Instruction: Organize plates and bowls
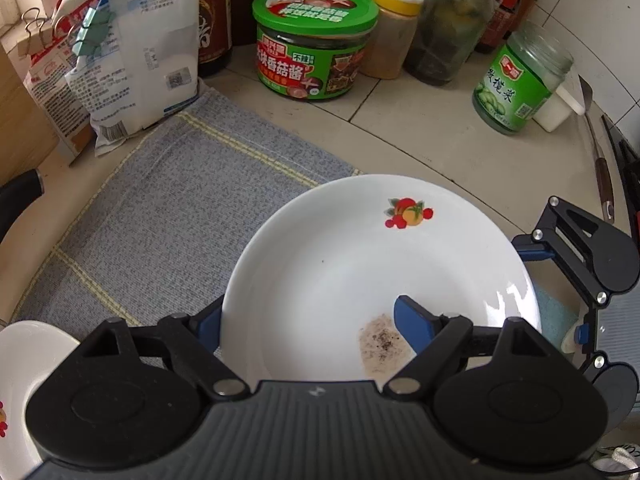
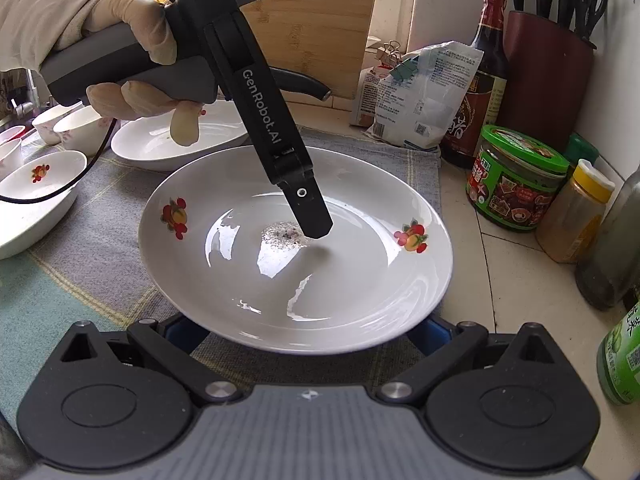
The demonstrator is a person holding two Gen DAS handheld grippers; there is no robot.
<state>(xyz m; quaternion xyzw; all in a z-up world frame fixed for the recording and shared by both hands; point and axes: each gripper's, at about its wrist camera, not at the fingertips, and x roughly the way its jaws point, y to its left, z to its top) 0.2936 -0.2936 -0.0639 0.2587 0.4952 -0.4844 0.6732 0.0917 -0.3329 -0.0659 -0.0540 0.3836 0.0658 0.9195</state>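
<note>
**Plate gripped at two rims above the mat**

Left gripper (image 1: 308, 316): fingers are seen astride the near rim of the white plate (image 1: 360, 264), one blue finger (image 1: 412, 320) lying on the inner face, the other tucked beneath the outer edge. The rim is clamped between them. In the right wrist view the same left gripper (image 2: 310, 216) is seen from the side, its tip pressed down into the plate's well, held by a gloved hand (image 2: 120, 52).

Right gripper (image 2: 308, 332): fingers are spread wide, both blue tips passing under the plate's near rim; whether the rim is pinched or merely supported cannot be told. From the left wrist view the right gripper (image 1: 560, 256) is noted at the plate's far right edge.

Plate: round, so no long axis is given; it is carried face up, tilted slightly, rim raised off the grey checked mat (image 1: 168, 208). Glossy white glaze, with fruit decals (image 2: 412, 236) on opposite sides of the rim. A brownish speckled residue (image 1: 382, 342) is recorded in the well, just beside the left finger.

Surroundings: a second plate (image 2: 160, 144) and small bowls (image 2: 68, 124) are noted on the mat behind and to the left. On the tiled desk (image 1: 420, 136) stand a green-lidded jar (image 1: 312, 40), a yellow-capped shaker (image 1: 394, 28), a green-labelled glass jar (image 1: 520, 84), a dark sauce bottle (image 2: 480, 80) and clipped bags (image 1: 132, 48). A knife block (image 2: 548, 76) is placed against the wall.
</note>
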